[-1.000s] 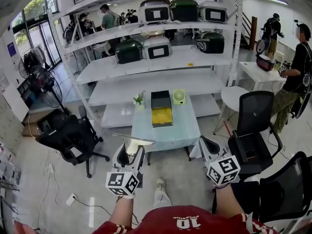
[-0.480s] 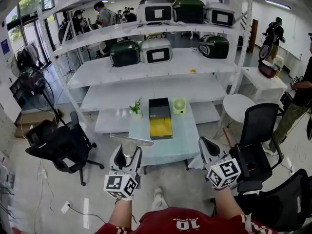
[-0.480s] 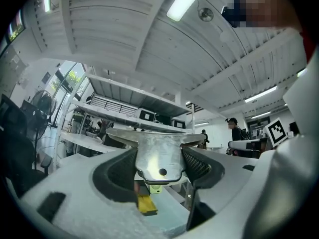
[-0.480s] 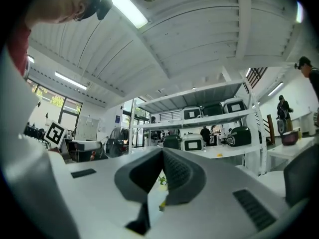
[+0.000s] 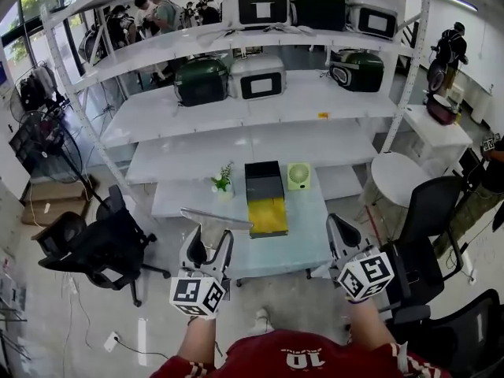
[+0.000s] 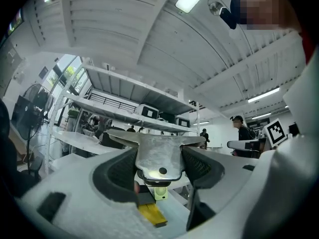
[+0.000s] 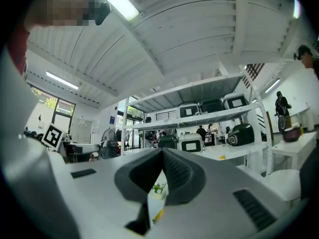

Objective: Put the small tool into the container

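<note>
Left gripper (image 5: 209, 235) pinching small tool (image 5: 214, 217), flat metal blade crosswise at table (image 5: 299, 235) near-left edge. Right gripper (image 5: 339, 228) jaws pressed together, empty, beside right edge. Container (image 5: 264, 168) mid-table, black far half, yellow near half, contents unclear. Chairs (image 5: 102, 242) flank both sides.

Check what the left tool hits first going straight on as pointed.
Likely the black-and-yellow container on the table: it sits dead ahead past the metal scraper that the left tool is shut on. Depth unclear; it may pass over.
</note>
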`<state>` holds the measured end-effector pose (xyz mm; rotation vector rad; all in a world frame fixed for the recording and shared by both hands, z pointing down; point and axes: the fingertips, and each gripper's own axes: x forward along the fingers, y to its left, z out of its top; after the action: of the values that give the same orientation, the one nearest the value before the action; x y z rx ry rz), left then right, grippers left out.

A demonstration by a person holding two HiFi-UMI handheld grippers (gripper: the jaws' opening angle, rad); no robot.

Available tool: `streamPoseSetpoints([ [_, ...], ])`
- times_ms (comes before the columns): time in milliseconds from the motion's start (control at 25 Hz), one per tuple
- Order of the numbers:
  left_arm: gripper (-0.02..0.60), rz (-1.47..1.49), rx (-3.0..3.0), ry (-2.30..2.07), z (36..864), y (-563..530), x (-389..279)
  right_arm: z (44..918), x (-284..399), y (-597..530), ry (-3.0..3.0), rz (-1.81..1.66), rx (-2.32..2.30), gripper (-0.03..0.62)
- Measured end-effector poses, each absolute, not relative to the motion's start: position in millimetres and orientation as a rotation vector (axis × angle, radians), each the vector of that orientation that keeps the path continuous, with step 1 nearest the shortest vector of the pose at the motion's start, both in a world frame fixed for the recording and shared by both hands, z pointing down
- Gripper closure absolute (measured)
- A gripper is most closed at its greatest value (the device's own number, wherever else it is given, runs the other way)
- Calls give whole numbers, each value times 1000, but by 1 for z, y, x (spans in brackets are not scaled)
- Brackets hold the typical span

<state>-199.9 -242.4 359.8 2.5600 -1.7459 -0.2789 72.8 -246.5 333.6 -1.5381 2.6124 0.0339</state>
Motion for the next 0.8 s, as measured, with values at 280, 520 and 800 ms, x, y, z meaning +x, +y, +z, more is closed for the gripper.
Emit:
streamPoseSetpoints([
  [280,293,-285,2559,-1730,356,-311,-228,323,42,-315,2596,54,-1559,589],
  [520,293,-281,2578,-1690,357,-365,-247,325,22,-363,2589,34,-1586,589],
  [800,293,-284,2612,-1597,368,-399,-241,338,4,-380,2615,18,-1617,589],
])
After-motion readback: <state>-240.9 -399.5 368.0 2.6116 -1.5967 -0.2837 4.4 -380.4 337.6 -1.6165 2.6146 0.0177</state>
